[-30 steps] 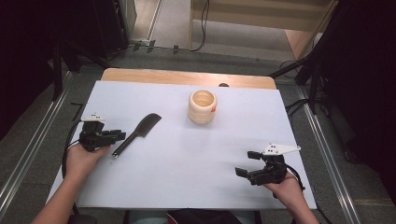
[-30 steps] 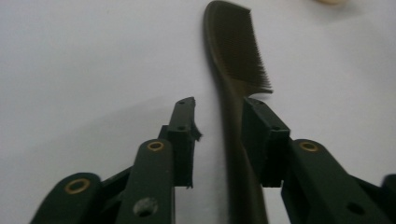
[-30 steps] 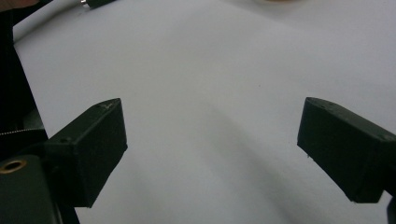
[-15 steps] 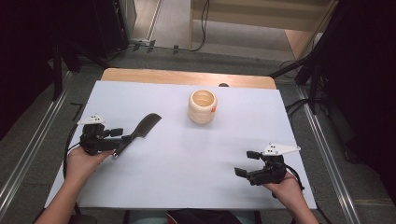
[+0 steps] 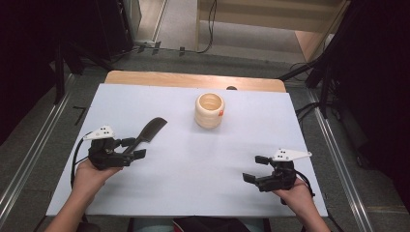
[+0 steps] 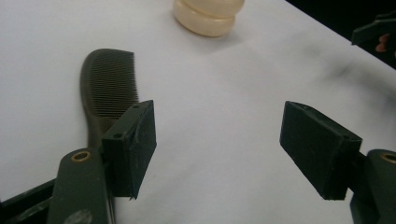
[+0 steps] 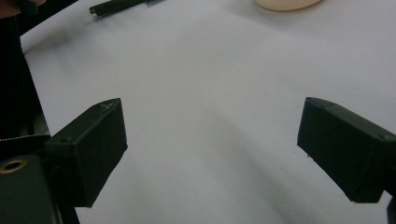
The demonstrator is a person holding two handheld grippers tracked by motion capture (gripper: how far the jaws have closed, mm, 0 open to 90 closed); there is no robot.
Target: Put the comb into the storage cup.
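On the white-covered desk (image 5: 183, 193), nearest the person: right gripper (image 5: 257, 168) at the near right corner, jaws spread wide, holding nothing, well apart from the comb. Farther in and across to the left: left gripper (image 5: 137, 147), jaws just opened wide and empty, with the dark comb's (image 5: 147, 134) handle end just beside the outer jaw rather than between the two. In the left gripper view, comb (image 6: 106, 95) lying flat beyond the left-hand jaw, teeth facing the gap. Long axis running from the left gripper away and to the right, toothed end pointing toward the cream cup (image 5: 209, 110). Beyond the comb, cup standing upright near the desk's far edge. Left hand plainly the nearer for any regrasp; likely a small sideways shift needed to bring the handle between the jaws.
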